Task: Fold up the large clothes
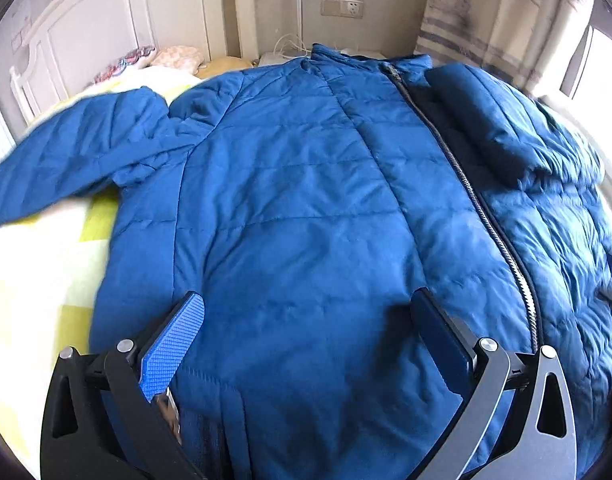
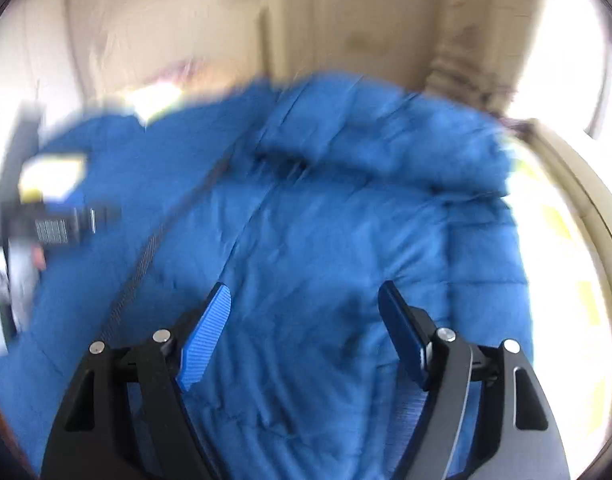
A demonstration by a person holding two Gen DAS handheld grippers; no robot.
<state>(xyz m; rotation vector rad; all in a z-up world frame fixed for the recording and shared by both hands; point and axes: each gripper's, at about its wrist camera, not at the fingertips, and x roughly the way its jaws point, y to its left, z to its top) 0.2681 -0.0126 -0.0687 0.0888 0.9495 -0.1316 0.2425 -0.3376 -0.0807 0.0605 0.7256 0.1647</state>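
Observation:
A large blue quilted jacket (image 1: 306, 200) lies front up on the bed, its collar at the far end. Its zipper (image 1: 466, 184) is partly undone near the collar. One sleeve (image 1: 78, 152) stretches out to the left, and the other sleeve (image 1: 486, 120) is folded in over the chest. My left gripper (image 1: 306, 300) hovers open above the lower front panel with only flat fabric beneath. In the blurred right wrist view the jacket (image 2: 326, 220) fills the frame. My right gripper (image 2: 305, 288) stands open over its right half, right of the zipper (image 2: 146, 264), holding nothing.
The bed sheet (image 1: 38, 260) is checked yellow-green and white. A white headboard (image 1: 106, 20) and pillows (image 1: 174, 58) are at the far left. A wall socket (image 1: 342, 7) and a curtain (image 1: 498, 12) stand behind the collar. Another hand-held gripper (image 2: 58, 228) shows blurred at the left edge.

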